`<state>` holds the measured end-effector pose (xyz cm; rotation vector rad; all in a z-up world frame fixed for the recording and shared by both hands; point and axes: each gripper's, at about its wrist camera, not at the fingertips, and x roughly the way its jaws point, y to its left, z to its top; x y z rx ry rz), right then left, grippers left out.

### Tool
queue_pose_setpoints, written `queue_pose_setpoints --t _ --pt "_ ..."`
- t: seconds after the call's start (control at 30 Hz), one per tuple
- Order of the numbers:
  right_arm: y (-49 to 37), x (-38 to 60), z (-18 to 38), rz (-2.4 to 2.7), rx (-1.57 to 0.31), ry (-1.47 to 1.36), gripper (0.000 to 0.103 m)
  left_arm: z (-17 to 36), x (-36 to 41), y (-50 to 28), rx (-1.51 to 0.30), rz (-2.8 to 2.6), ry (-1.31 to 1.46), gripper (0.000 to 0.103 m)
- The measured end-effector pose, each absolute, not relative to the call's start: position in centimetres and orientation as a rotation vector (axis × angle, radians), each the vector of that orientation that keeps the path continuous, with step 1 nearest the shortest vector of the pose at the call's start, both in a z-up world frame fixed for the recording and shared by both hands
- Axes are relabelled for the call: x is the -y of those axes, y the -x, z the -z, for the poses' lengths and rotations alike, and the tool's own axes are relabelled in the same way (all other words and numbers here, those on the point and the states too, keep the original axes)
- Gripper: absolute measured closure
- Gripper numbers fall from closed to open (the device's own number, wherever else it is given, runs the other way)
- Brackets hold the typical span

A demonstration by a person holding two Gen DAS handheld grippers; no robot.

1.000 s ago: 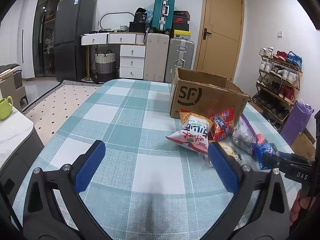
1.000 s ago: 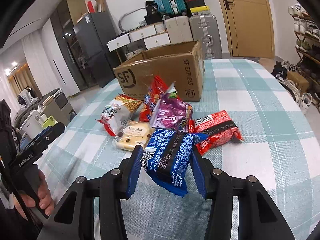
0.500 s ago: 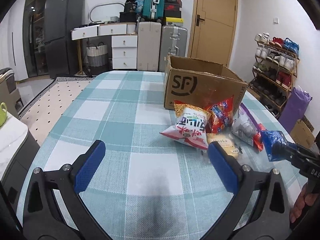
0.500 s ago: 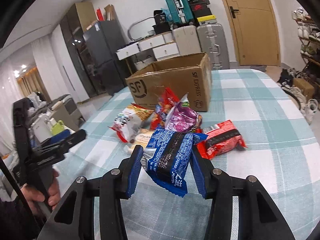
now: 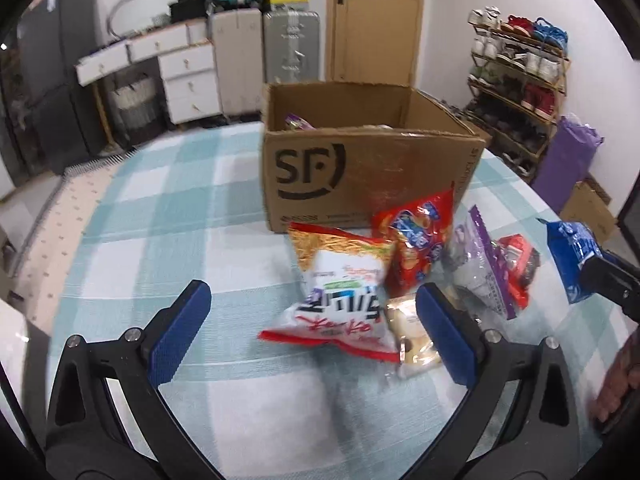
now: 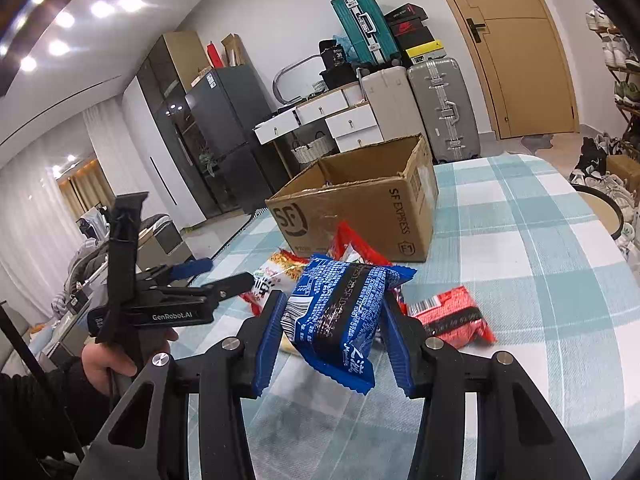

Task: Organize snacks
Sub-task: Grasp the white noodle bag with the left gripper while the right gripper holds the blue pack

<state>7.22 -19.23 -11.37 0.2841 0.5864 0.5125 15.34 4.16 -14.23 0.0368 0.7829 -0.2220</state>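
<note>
My right gripper (image 6: pixel 334 320) is shut on a blue snack packet (image 6: pixel 340 312), held a little above the table; the packet (image 5: pixel 572 248) also shows at the right edge of the left wrist view. My left gripper (image 5: pixel 312 300) is open and low over the table. A white and red snack bag (image 5: pixel 340 300) lies between and just beyond its fingers, untouched. Behind it lie a red chip bag (image 5: pixel 420 236), a purple bag (image 5: pixel 480 264), a red packet (image 5: pixel 520 256) and a tan biscuit pack (image 5: pixel 408 332). The open cardboard box (image 5: pixel 360 172) stands behind the pile.
The table has a teal checked cloth (image 5: pixel 160 220). A person's hand (image 6: pixel 104 360) holds the left gripper (image 6: pixel 230 271) at the table's left side. Beyond the table stand a shoe rack (image 5: pixel 516 80), a purple floor bag (image 5: pixel 568 164), suitcases (image 6: pixel 440 108) and a door (image 5: pixel 376 20).
My left gripper has swung toward the box and snack pile, so the white and red bag now sits between its fingers. My right gripper has risen slightly, still gripping the blue packet.
</note>
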Motion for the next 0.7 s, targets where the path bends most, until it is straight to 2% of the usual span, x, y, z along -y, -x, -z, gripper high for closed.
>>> queue_pose_setpoints --t 0.3,0.37,0.47,0.5,0.53,0.7 --pt "-9.0 20.2 12.4 -0.539 -0.594 -0.351 0.055 16.6 -4.2 -19.8 -0.892 0.260 0.034 0.003" --pt "-9.2 20.2 12.8 -0.544 -0.598 -0.363 0.055 17.2 -4.3 -20.4 -0.916 0.266 0.039 0.010" --pt "-9.1 20.1 13.1 -0.552 -0.596 -0.368 0.055 17.8 -4.3 -21.1 -0.942 0.286 0.048 0.026" --pt "-9.2 20.1 13.2 -0.558 -0.596 -0.377 0.055 18.1 -4.3 -21.3 -0.951 0.298 0.057 0.041" --pt "-9.2 20.1 13.4 -0.563 -0.596 -0.388 0.055 18.3 -4.4 -21.5 -0.967 0.317 0.079 0.050" --pt "-9.3 19.5 13.6 -0.594 -0.600 -0.382 0.055 18.6 -5.3 -21.4 -0.948 0.287 0.108 0.055"
